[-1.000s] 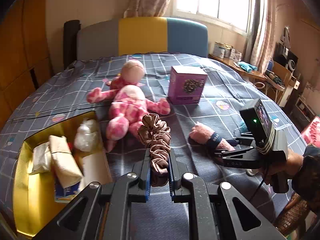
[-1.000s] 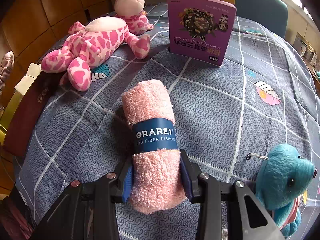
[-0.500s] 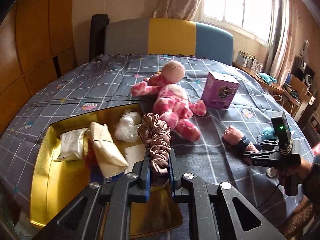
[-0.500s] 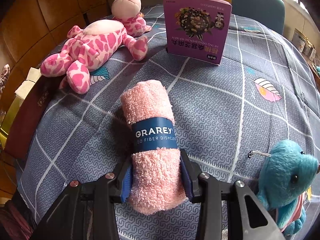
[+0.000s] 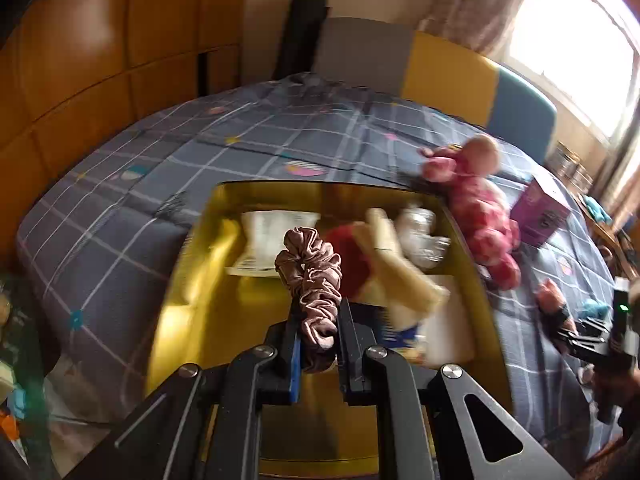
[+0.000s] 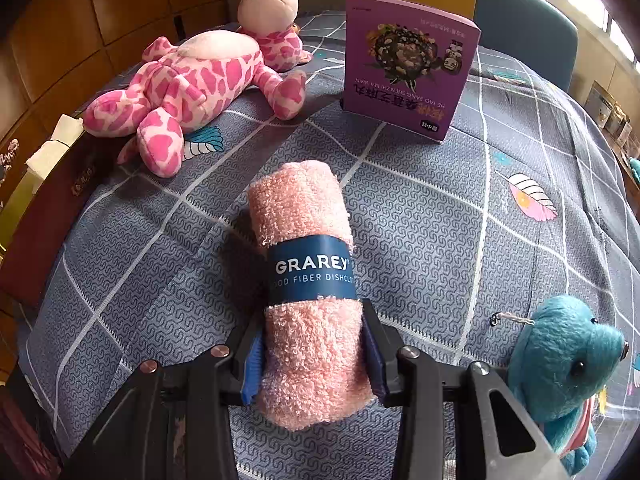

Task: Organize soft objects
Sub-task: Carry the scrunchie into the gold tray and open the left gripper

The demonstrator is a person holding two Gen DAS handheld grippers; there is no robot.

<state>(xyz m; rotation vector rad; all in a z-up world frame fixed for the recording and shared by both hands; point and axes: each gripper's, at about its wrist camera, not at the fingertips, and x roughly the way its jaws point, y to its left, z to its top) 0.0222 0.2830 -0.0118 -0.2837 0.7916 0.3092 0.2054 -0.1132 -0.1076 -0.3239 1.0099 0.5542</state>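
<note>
My left gripper (image 5: 318, 322) is shut on a dusty-pink scrunchie (image 5: 310, 276) and holds it above the gold tray (image 5: 192, 280), which holds several soft items. My right gripper (image 6: 314, 354) is shut on a rolled pink dishcloth (image 6: 308, 280) with a blue band, lying on the grey checked bedspread (image 6: 420, 208). The right gripper also shows at the right edge of the left wrist view (image 5: 560, 334).
A pink spotted plush (image 6: 200, 80) lies beside the tray's dark outer wall (image 6: 44, 216). A purple box (image 6: 408, 64) stands behind the dishcloth. A teal plush (image 6: 564, 368) sits at my right gripper's side. A colour-block headboard (image 5: 436, 64) is behind.
My left gripper has swung left with the scrunchie, from over the bedspread to above the gold tray. The right gripper and dishcloth have hardly moved.
</note>
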